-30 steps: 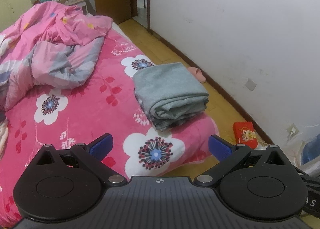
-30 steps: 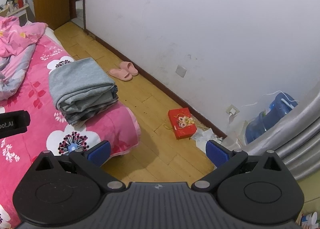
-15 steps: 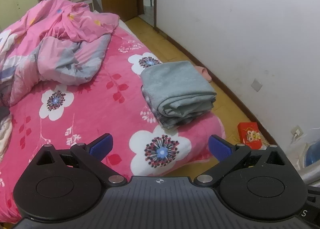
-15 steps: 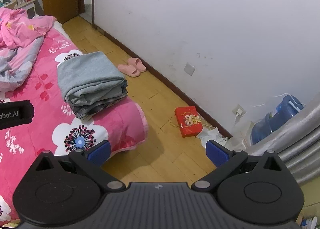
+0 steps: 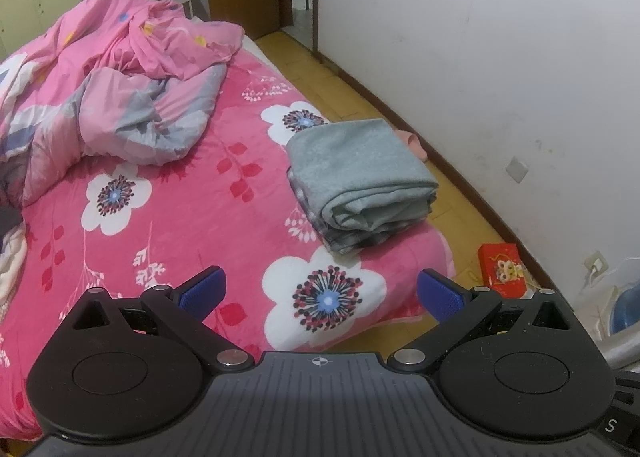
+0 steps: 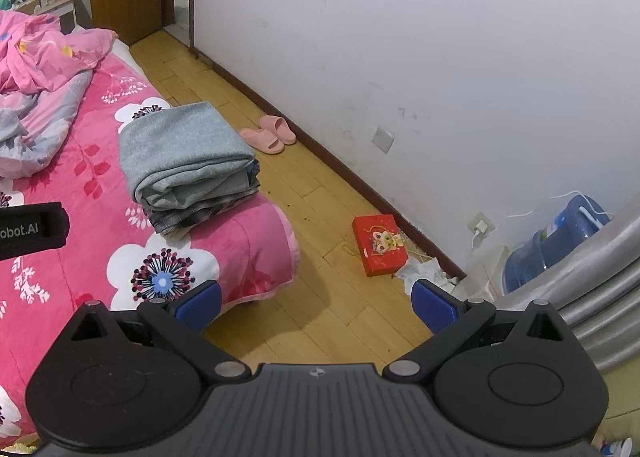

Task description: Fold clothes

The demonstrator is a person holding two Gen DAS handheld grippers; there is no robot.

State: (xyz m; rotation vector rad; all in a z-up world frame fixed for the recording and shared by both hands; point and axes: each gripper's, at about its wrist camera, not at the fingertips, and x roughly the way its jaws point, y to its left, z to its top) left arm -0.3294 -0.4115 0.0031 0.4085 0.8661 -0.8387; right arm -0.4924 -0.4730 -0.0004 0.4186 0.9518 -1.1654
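Both jaws stood wide apart and empty: the left gripper (image 5: pixel 320 293) hung over the near corner of the bed (image 5: pixel 168 217), the right gripper (image 6: pixel 316 303) over the wooden floor (image 6: pixel 320 309). A folded grey garment (image 5: pixel 356 169) topped a small stack near the bed's right edge, well apart from both grippers. Pink slippers (image 6: pixel 268 135) lay beside the wall.

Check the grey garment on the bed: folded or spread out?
Folded: the grey garment is a compact rectangle with stacked layered edges, resting atop a plaid garment.
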